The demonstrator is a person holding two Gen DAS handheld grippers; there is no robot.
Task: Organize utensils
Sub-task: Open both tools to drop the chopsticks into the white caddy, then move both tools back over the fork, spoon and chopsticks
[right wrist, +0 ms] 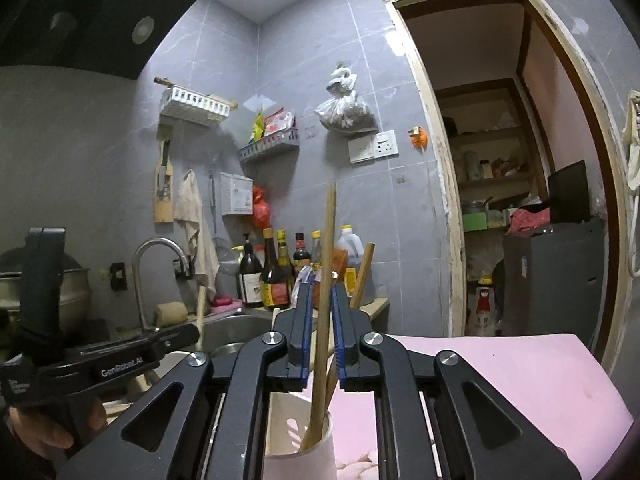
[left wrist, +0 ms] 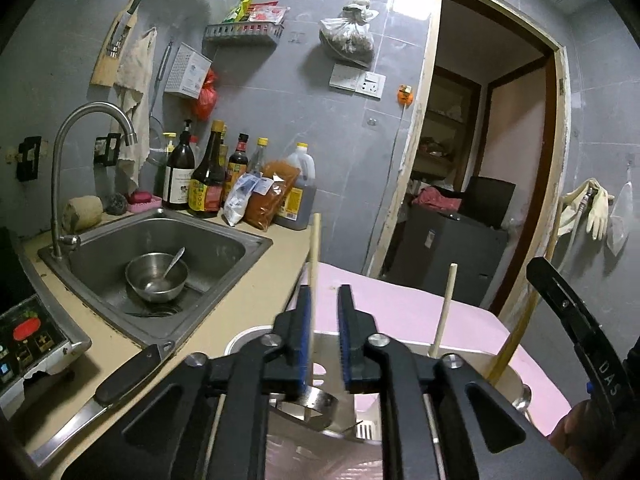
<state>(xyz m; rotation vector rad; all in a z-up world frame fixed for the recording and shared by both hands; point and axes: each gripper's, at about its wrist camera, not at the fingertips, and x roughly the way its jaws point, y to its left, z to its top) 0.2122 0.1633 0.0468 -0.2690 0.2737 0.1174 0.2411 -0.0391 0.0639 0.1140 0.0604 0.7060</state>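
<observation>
In the right wrist view my right gripper (right wrist: 322,296) has its jaws closed on a long wooden chopstick (right wrist: 325,280) whose lower end stands in a white utensil cup (right wrist: 296,436); a second wooden stick (right wrist: 362,276) leans in the cup behind it. In the left wrist view my left gripper (left wrist: 325,300) is open and empty above a metal holder (left wrist: 316,404). A wooden chopstick (left wrist: 315,256) stands just at its left finger, and another stick (left wrist: 444,312) rises to the right. A black-handled knife (left wrist: 120,380) lies on the counter at lower left.
A steel sink (left wrist: 224,240) holds a metal bowl (left wrist: 156,276) with a spoon (left wrist: 170,266). Sauce bottles (left wrist: 208,176) line the wall. An induction cooker (left wrist: 28,344) sits at the far left. A pink mat (left wrist: 400,300) covers the counter's right part, by an open doorway (left wrist: 480,160).
</observation>
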